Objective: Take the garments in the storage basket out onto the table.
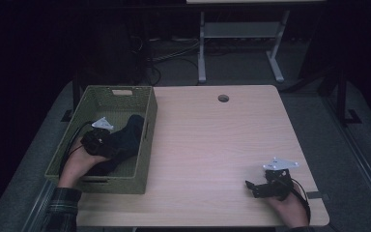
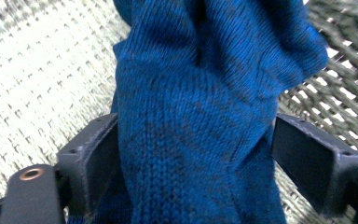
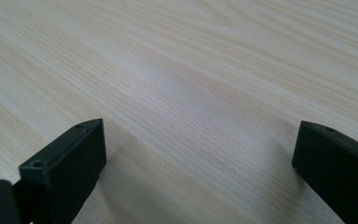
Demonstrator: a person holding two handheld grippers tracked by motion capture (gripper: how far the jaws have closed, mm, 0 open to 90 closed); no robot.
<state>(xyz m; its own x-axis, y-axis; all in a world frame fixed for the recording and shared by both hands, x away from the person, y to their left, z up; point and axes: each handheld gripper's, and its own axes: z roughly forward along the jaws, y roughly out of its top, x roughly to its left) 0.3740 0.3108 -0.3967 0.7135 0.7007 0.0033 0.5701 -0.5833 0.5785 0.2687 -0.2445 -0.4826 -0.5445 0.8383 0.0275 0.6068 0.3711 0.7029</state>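
So your left gripper [image 2: 193, 154] has its jaws around a blue knit cloth [image 2: 205, 116] inside the green basket [image 1: 145, 164] — most of it's hidden — while your right gripper [image 3: 198, 158] sits wide open, empty, over the table [image 3: 191, 70].

One green woven basket [image 1: 147, 145]. One blue knitted garment [image 2: 200, 116] inside it. Two hand-held grippers: left gripper [image 1: 107, 144], right gripper [image 1: 253, 187]. One wooden table [image 1: 212, 145] with one round hole [image 1: 223, 98]. One white table frame [image 1: 241, 43] behind.
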